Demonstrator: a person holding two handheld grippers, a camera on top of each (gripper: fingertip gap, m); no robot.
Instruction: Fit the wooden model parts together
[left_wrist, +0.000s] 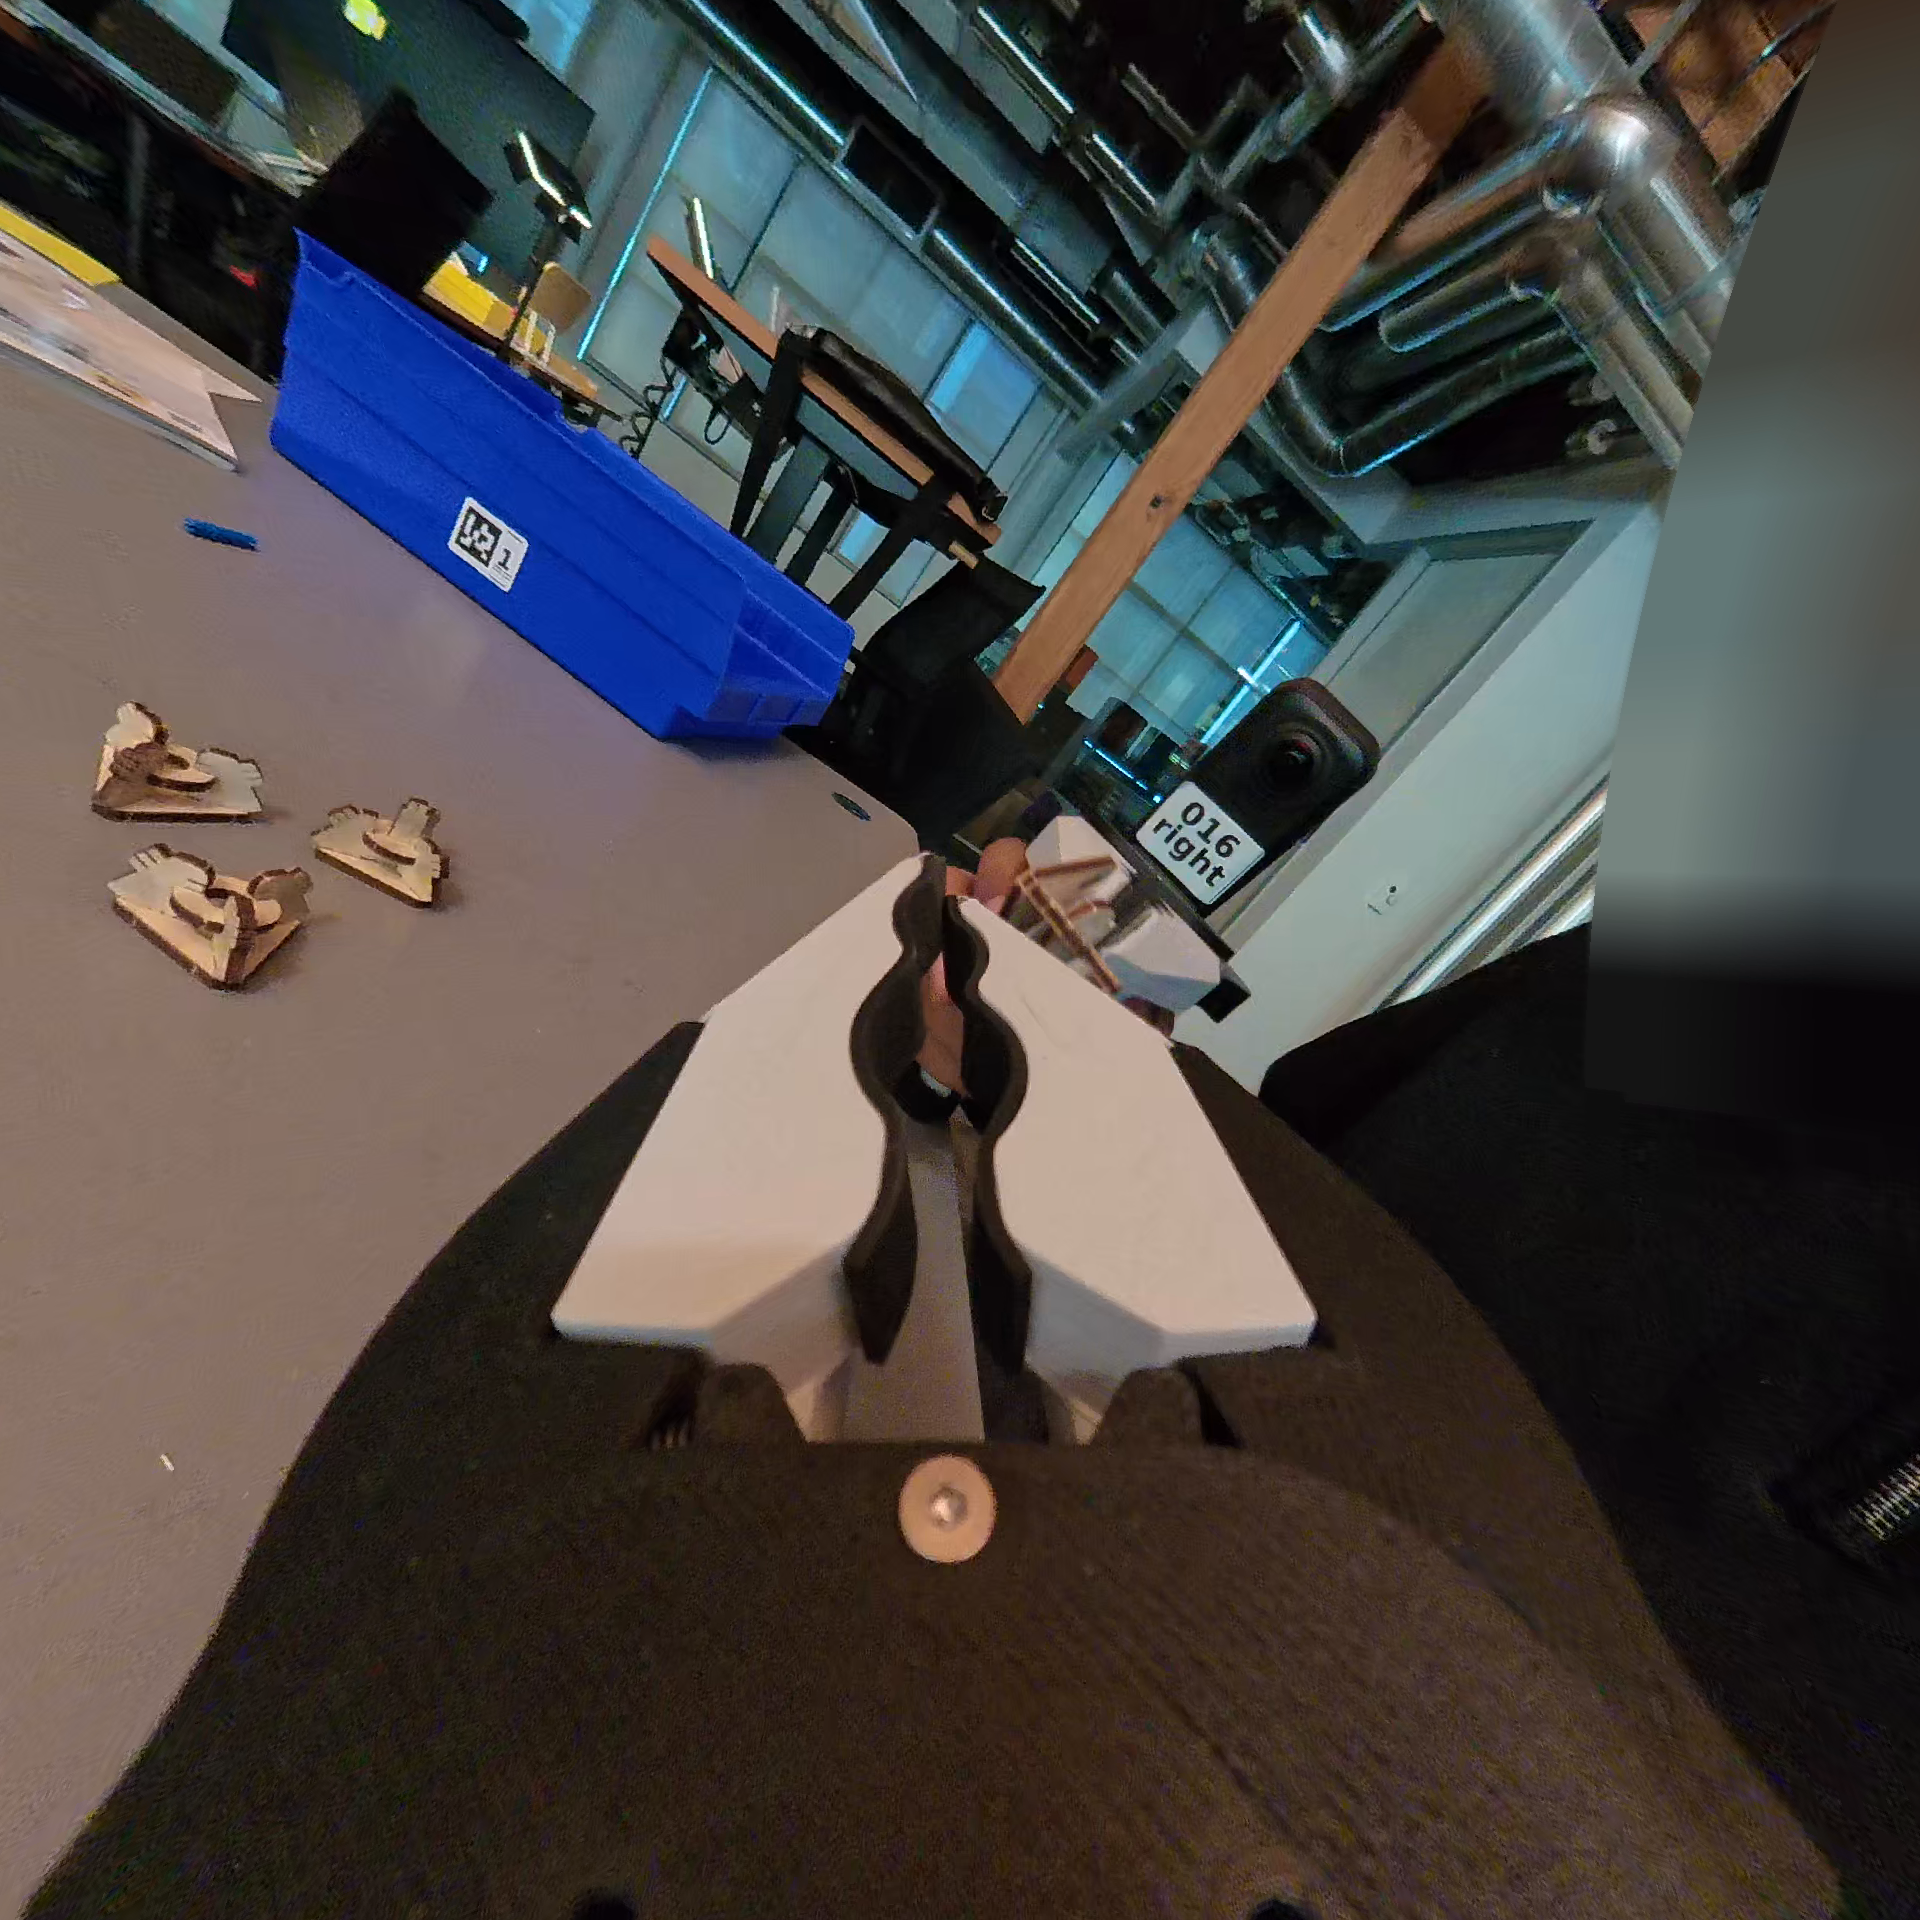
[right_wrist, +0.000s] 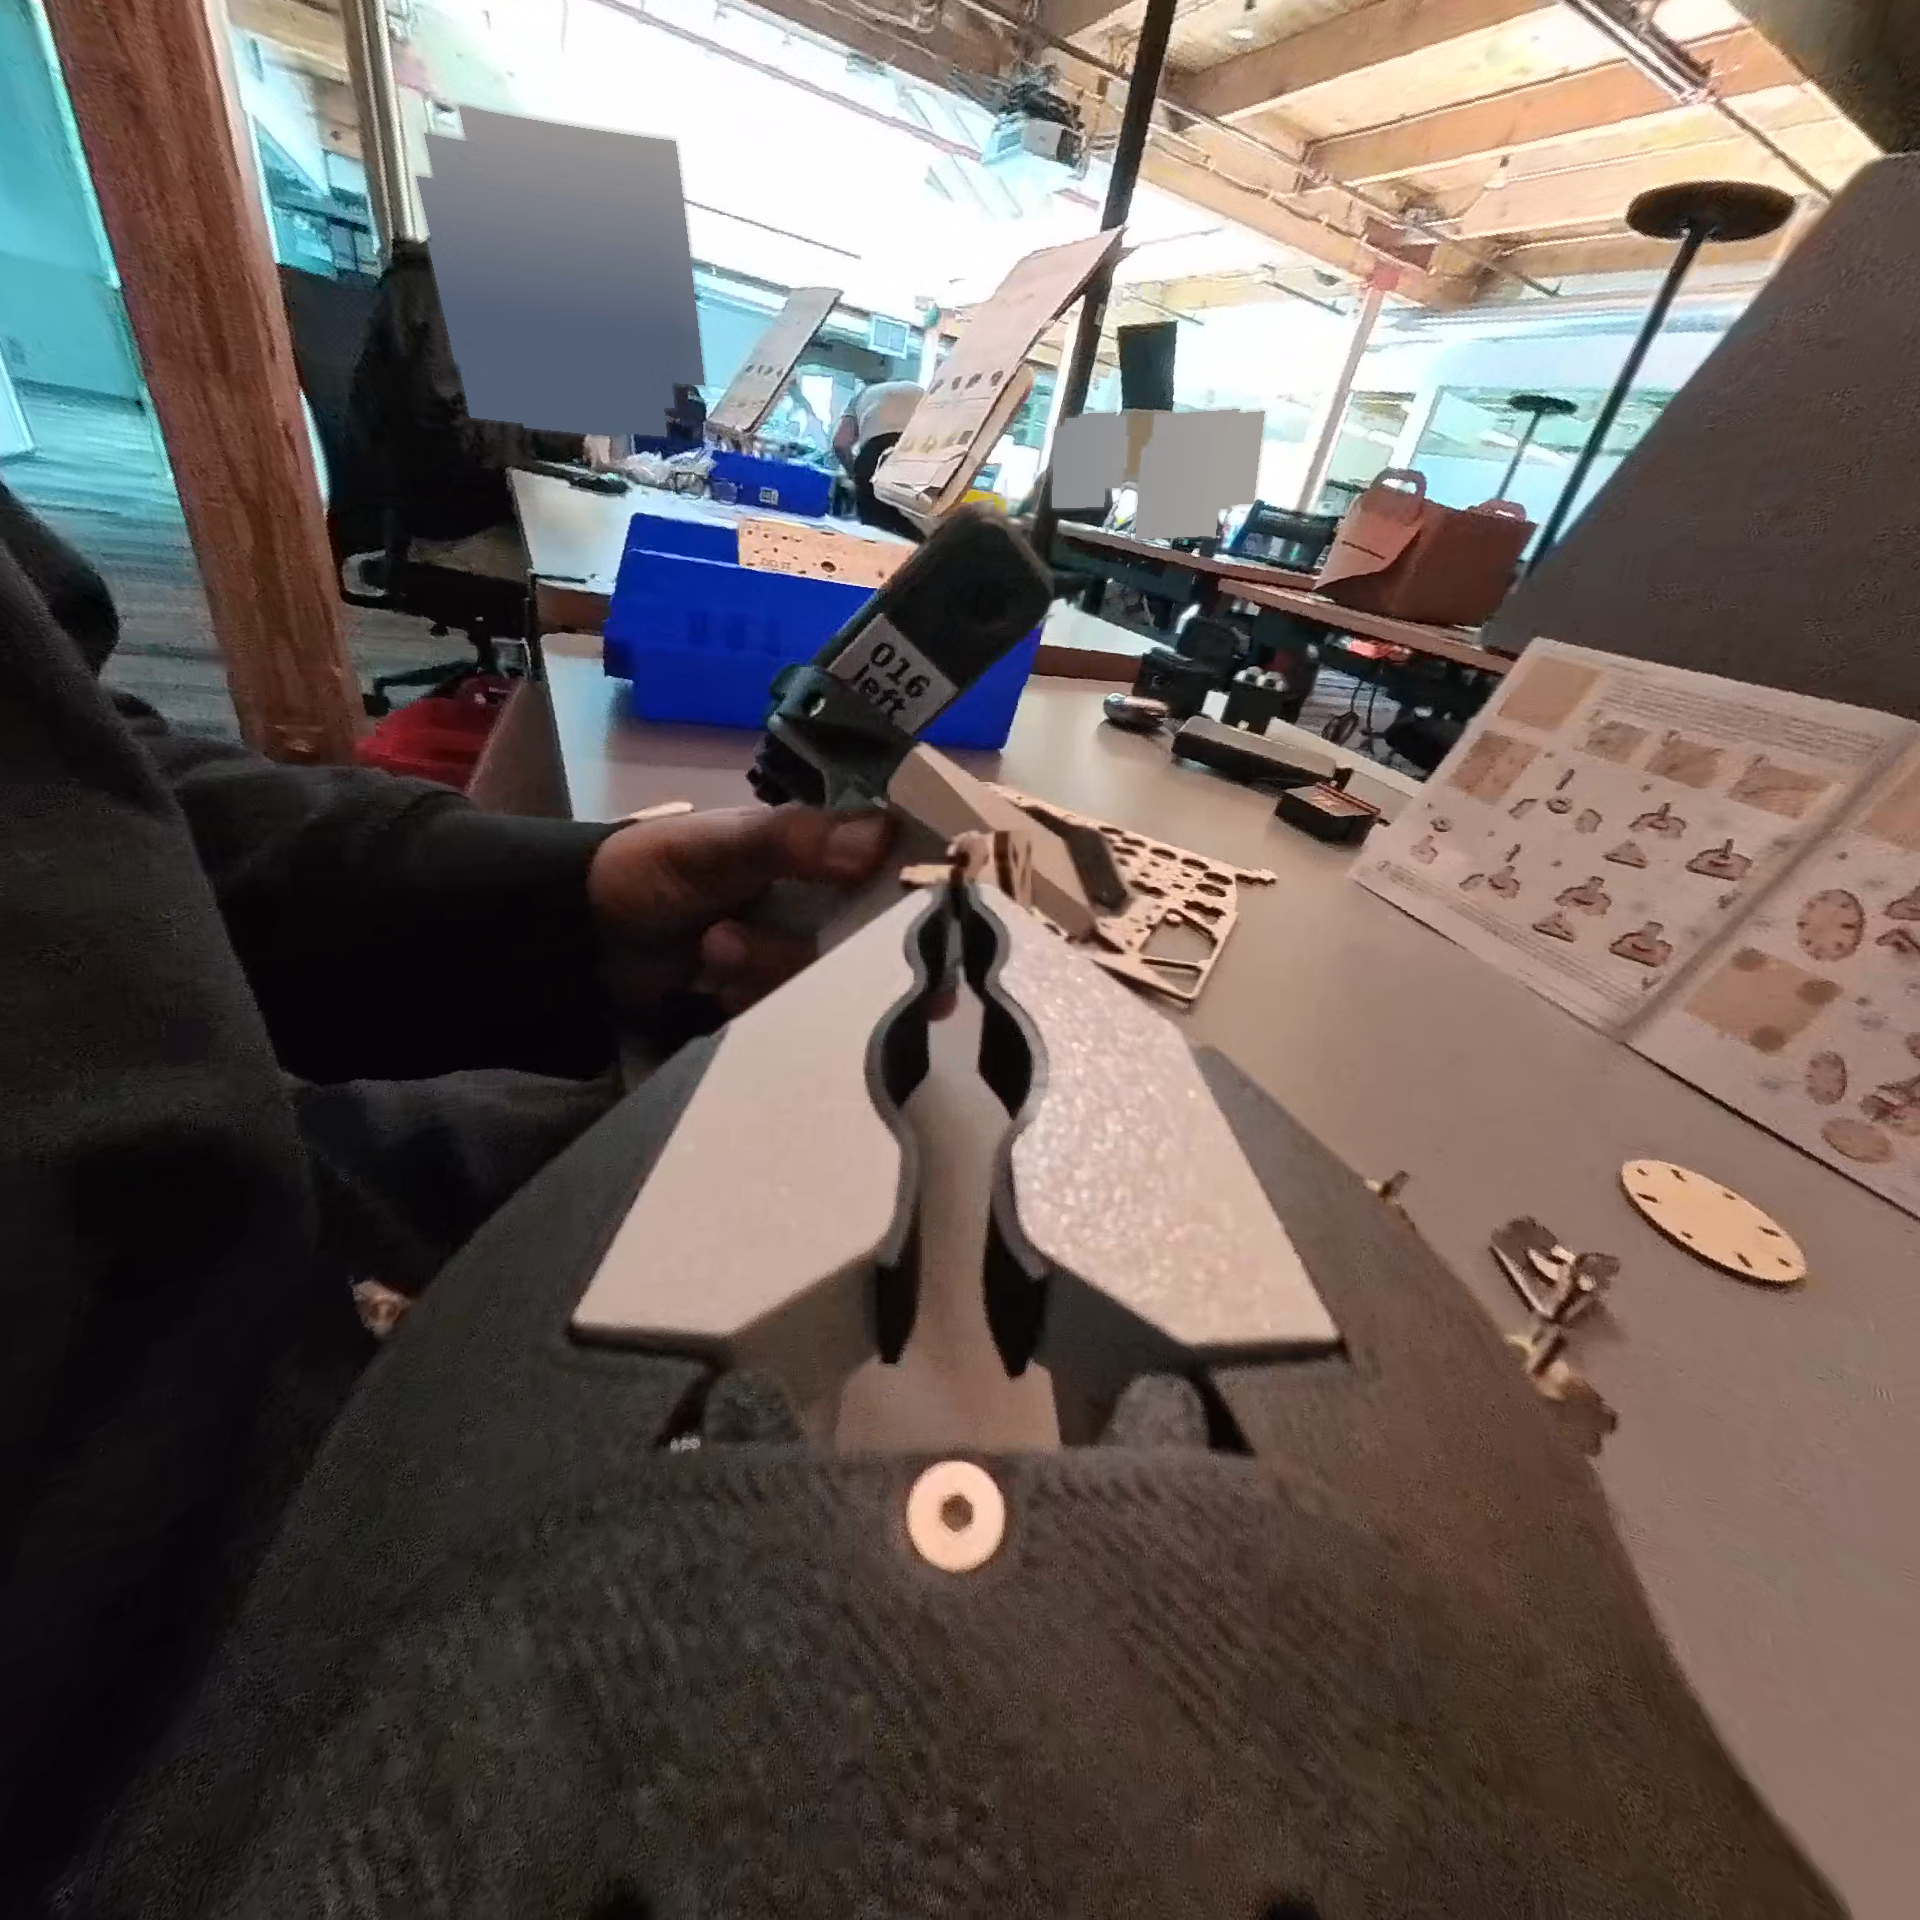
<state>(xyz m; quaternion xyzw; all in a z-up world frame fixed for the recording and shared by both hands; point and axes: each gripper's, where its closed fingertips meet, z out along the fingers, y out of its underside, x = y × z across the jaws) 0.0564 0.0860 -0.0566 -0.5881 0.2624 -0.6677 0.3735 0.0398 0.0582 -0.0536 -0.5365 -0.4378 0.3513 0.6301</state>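
Blue bin (left_wrist: 540, 520): far side of the grey tabletop (left_wrist: 416, 1039)
Instruction sheet (right_wrist: 1683, 831): open, right
Wooden post (right_wrist: 197, 364): left background

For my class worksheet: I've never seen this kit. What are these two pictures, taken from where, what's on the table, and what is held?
A person holds a hand-held gripper in each hand; each carries a camera looking along its fingers. One picture looks from the left hand-held gripper, the other from the right hand-held gripper. On the grey table lie three wooden models, a blue plastic bin, a round wooden disc and a printed instruction sheet. Both are shut; the right seems to pinch a small pale wooden piece.
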